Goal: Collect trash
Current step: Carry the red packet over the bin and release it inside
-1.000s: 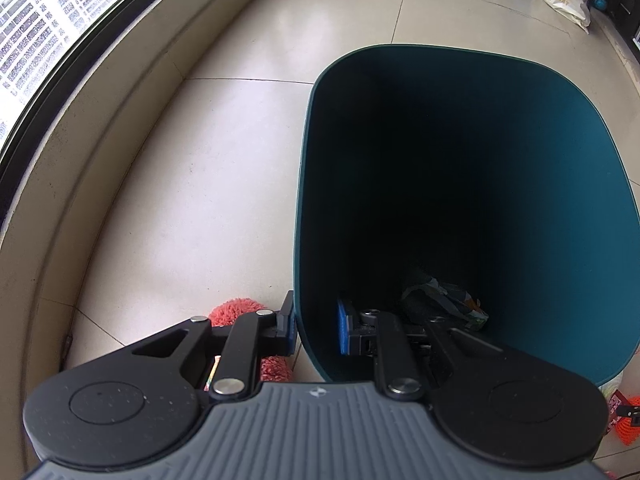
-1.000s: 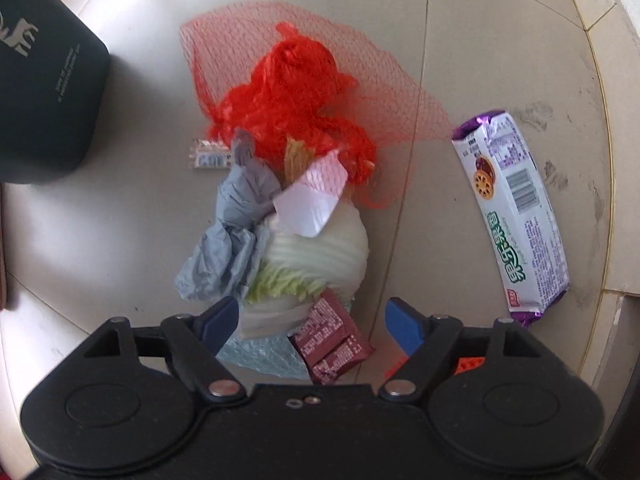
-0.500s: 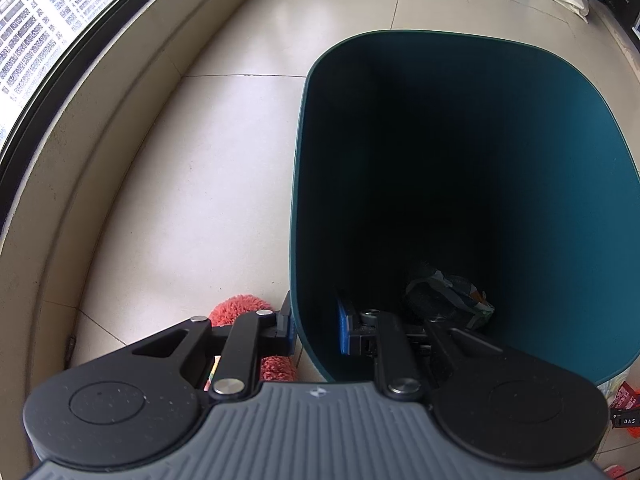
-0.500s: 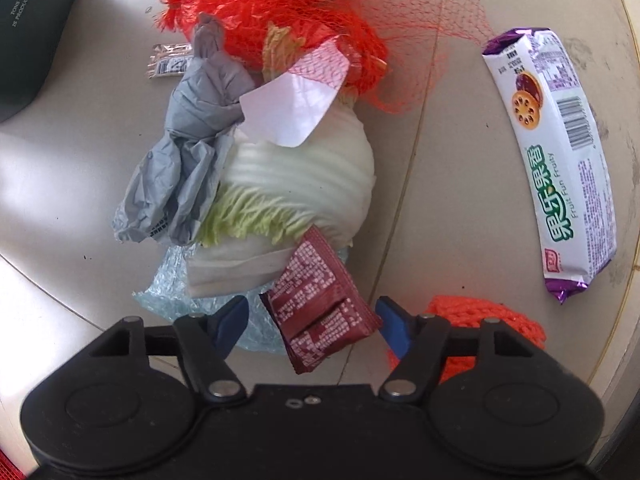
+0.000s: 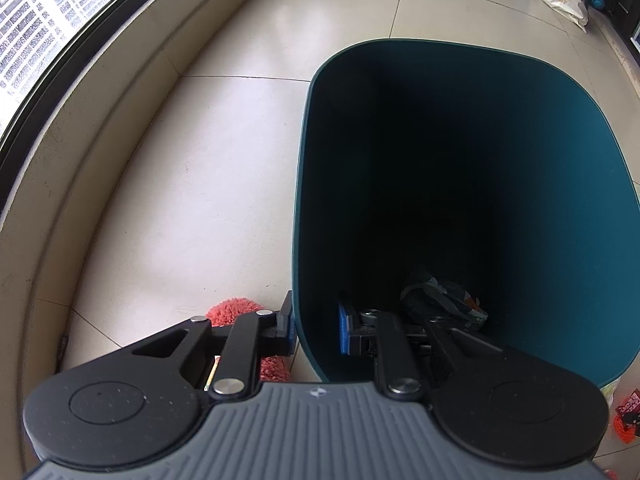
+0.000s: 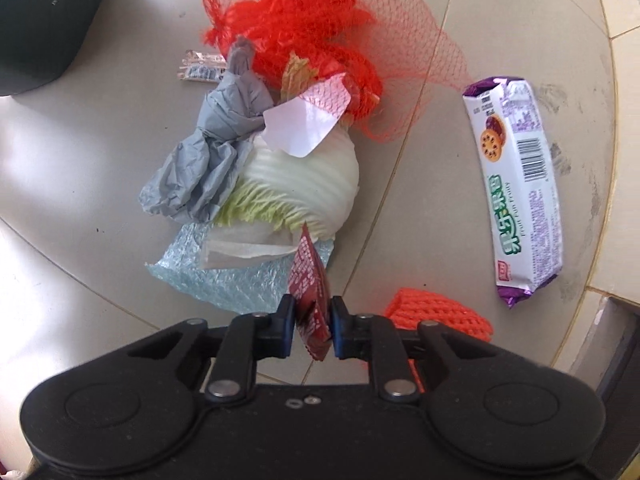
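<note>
A dark teal trash bin (image 5: 580, 200) fills the left wrist view. My left gripper (image 5: 315, 324) is shut on its near wall, one finger outside and one inside. A crumpled wrapper (image 5: 444, 300) lies at the bin's bottom. In the right wrist view my right gripper (image 6: 312, 320) points down at a trash pile on the floor. Its jaws are closing, and the pads pinch a dark red sachet (image 6: 308, 276) that stands on edge between them. Just beyond lie a cabbage piece (image 6: 304, 184), a grey plastic bag (image 6: 212, 160) and a red net bag (image 6: 320, 28).
A purple-and-white biscuit packet (image 6: 516, 188) lies right of the pile, an orange foam net (image 6: 436, 312) beside my right finger. Pale blue bubble wrap (image 6: 232, 276) sits under the cabbage, a dark box (image 6: 44, 12) far left. A curved window ledge (image 5: 100, 140) borders the tiled floor.
My right gripper's jaws have closed from wide apart onto the dark red sachet, which now stands folded between the pads. The left gripper still holds the bin wall.
</note>
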`<state>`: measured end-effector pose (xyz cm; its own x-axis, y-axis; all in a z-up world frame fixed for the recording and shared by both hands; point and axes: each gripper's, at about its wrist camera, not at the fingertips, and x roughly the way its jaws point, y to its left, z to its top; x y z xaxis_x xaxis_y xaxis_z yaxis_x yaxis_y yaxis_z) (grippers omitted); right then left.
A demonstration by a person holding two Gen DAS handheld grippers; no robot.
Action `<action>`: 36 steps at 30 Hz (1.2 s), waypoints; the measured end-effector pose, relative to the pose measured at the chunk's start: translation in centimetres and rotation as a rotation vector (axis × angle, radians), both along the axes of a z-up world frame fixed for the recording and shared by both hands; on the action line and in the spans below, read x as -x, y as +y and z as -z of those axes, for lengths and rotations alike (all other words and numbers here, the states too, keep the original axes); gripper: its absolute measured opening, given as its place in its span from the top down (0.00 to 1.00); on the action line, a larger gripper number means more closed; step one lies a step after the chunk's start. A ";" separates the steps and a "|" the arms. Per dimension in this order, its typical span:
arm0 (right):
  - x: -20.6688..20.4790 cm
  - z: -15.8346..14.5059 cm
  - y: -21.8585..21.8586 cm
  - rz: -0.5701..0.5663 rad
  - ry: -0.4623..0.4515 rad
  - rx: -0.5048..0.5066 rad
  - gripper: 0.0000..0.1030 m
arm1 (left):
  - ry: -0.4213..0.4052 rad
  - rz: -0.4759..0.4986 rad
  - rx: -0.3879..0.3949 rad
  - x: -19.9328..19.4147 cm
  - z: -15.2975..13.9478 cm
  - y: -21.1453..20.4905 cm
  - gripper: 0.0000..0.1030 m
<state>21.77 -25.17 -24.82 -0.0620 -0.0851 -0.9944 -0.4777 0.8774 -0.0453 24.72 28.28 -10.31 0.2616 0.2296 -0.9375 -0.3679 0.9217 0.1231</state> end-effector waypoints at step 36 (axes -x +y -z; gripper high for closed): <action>-4.9 -18.0 34.1 -0.274 -0.294 -0.424 0.84 | -0.034 0.016 0.064 0.8 -0.3 1.6 0.82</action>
